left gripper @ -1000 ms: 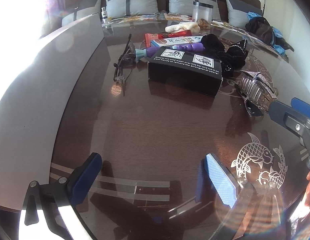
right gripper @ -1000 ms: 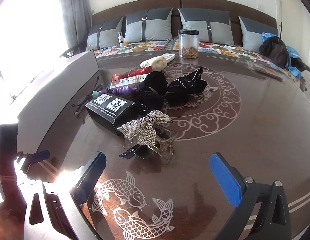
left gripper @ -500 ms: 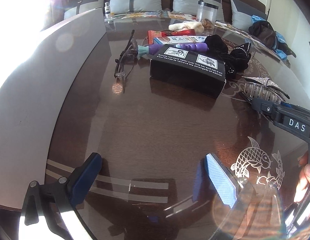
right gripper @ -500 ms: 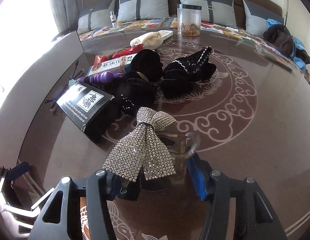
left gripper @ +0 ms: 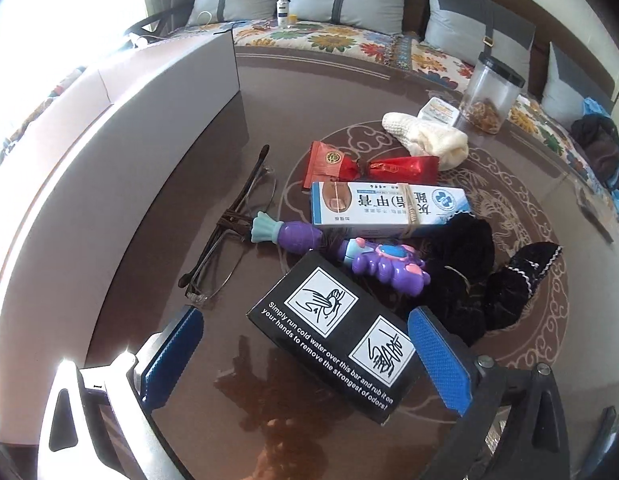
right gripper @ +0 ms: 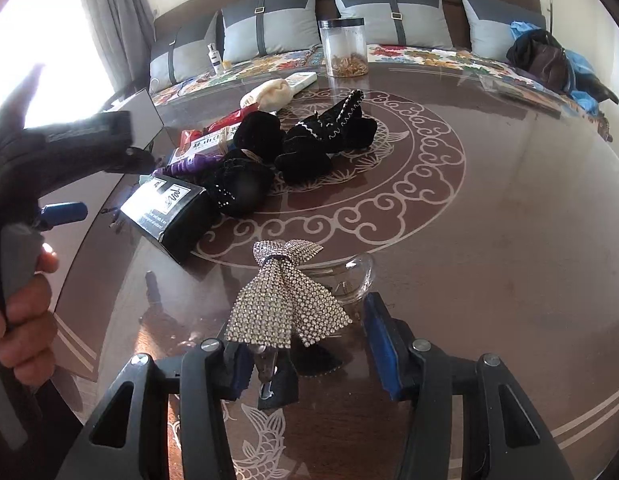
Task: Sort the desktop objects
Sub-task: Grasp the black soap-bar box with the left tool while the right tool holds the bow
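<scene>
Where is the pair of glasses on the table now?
In the left wrist view, the glasses lie folded on the table, left of the purple toy and beside the grey box wall.

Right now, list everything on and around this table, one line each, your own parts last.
Black box: one, white pictograms, near edge.
Purple toy: one, behind the box.
Glasses: one, dark frame, left.
Blue-white carton: one, mid table.
Red wrapper: one, behind the carton.
Cream knit: one, far side.
Black scrunchies: several, centre.
Clear jar: one, black lid, far edge.
Rhinestone bow clip: one, silver, between right tongs.
Cushions: several, grey, sofa.
Left tongs: blue pads, open over the box.
Right tongs: closing around the clip.
</scene>
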The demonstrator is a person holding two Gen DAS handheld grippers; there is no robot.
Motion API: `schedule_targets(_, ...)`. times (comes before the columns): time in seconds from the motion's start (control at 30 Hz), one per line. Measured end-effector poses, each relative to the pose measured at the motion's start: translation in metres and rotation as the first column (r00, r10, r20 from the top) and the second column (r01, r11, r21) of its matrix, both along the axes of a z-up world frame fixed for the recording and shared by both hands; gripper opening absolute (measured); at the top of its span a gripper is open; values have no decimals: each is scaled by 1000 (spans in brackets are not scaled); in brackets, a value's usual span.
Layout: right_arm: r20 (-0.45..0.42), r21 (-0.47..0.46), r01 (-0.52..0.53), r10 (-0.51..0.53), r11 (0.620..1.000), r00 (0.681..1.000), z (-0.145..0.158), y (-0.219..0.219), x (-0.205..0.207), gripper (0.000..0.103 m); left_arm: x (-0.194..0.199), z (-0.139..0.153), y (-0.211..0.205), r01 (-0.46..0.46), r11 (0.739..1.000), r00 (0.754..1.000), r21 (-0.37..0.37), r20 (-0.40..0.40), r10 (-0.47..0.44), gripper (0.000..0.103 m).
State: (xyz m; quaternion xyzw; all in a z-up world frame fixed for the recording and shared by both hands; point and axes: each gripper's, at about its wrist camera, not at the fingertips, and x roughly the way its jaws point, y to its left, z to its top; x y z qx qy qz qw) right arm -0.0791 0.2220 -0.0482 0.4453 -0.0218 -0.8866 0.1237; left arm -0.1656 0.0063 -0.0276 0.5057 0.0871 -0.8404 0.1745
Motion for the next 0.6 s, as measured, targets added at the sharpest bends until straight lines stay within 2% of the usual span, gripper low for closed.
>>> schedule_targets(0.07,-14,-10,3,-3,1000,1000,3,3,0,50,-7,-11,5,-22,997,999,-70,30,25,103)
schedule_targets(0.13,-23,-27,18,-19,999,1000,6,9,-2,50,-5,-9,5,-26,994,1000,-109,9,27,103)
schedule_targets(0.23,-16,-63,54,-55,997,998,8,20,-6,50,7,-8,-1,46,990,999,-133,11,-44,103)
schedule_targets(0.3,9,-85,73,-73,994,997,6,27,-9,50,26,-8,-13,98,981,995,-170,-6,-100,103)
schedule_targets(0.37,46,-105,80,-76,991,996,3,31,-12,50,42,-7,-30,118,977,992,-176,-16,-123,103)
schedule_targets(0.43,63,-105,78,-72,991,995,2,31,-10,51,48,-5,-47,90,989,996,-114,-11,-91,103)
schedule_targets(0.53,63,-95,65,-59,993,996,3,27,-7,52,46,9,-53,28,999,998,45,-64,-25,103)
schedule_targets(0.6,58,-91,53,-48,994,997,1,23,-6,52,32,12,-38,-20,998,999,66,-43,23,103)
